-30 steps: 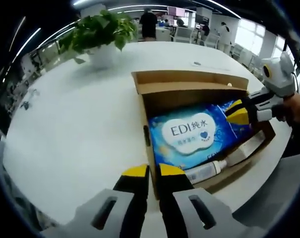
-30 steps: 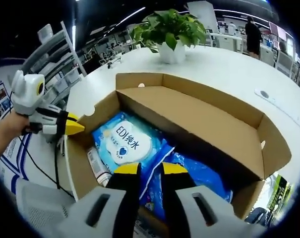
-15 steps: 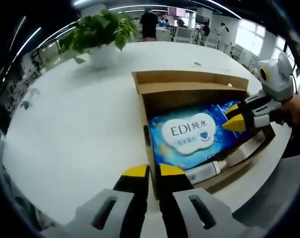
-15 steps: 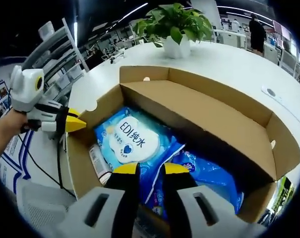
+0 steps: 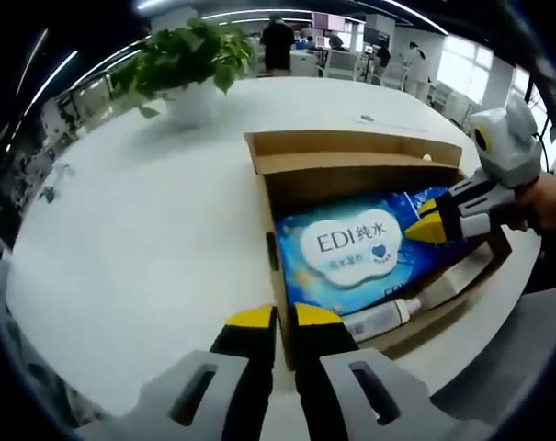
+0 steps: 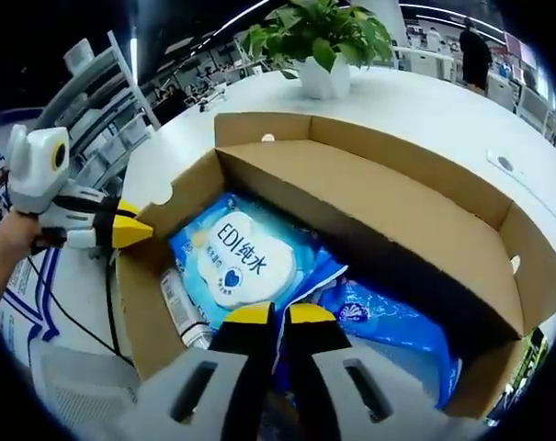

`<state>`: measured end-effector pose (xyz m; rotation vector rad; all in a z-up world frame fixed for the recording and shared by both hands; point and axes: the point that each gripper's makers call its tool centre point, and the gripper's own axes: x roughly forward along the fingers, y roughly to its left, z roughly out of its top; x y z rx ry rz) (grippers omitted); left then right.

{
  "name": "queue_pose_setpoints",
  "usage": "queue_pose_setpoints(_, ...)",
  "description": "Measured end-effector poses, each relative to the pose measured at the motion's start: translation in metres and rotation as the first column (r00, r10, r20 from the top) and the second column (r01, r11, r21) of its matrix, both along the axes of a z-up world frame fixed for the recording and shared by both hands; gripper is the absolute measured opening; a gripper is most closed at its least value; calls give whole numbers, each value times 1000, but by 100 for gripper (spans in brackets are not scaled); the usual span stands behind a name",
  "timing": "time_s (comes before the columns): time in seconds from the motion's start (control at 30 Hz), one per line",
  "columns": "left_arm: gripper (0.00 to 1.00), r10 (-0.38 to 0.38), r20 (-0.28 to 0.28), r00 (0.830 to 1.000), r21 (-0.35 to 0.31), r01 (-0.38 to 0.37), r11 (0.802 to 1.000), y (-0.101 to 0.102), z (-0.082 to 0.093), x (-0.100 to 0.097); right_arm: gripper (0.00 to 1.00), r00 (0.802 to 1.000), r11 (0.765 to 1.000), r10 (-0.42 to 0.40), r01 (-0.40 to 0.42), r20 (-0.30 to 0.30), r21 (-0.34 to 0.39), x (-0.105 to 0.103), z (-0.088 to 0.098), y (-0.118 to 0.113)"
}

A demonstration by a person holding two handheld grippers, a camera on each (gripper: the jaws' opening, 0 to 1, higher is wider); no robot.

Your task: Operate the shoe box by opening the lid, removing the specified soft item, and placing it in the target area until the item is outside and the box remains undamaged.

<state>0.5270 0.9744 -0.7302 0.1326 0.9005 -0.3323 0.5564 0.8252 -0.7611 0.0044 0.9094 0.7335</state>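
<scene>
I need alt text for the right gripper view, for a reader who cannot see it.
An open cardboard box on a white table holds a blue wipes pack and a small bottle. The right gripper sits shut above the pack; the left gripper is at the box's left wall.

Brown cardboard box (image 5: 351,161) on a white desk (image 5: 140,239), blue wipes pack (image 5: 351,253) with a white label and a blue heart, white tube (image 5: 379,320), yellow-tipped black claws on grey bodies, green plant (image 5: 181,50) in a white pot.
</scene>
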Motion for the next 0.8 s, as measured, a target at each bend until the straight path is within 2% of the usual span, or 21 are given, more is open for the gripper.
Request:
queue_pose_setpoints(0.37, 4, -6, -4, 1000, -3, 6, 1000, 0, 0, 0, 0, 1000, 999, -17, 16, 21, 47, -1, 22, -1)
queue_pose_setpoints(0.57, 4, -16, -4, 1000, 5, 16, 1000, -1, 0, 0, 0, 998, 999, -13, 10, 57, 38, 0, 33, -4)
queue_pose_setpoints(0.8, 4, -26, -3, 1000, 14, 26, 1000, -1, 1, 0, 0, 997, 1000, -28, 27, 67, 11, -1, 36, -20)
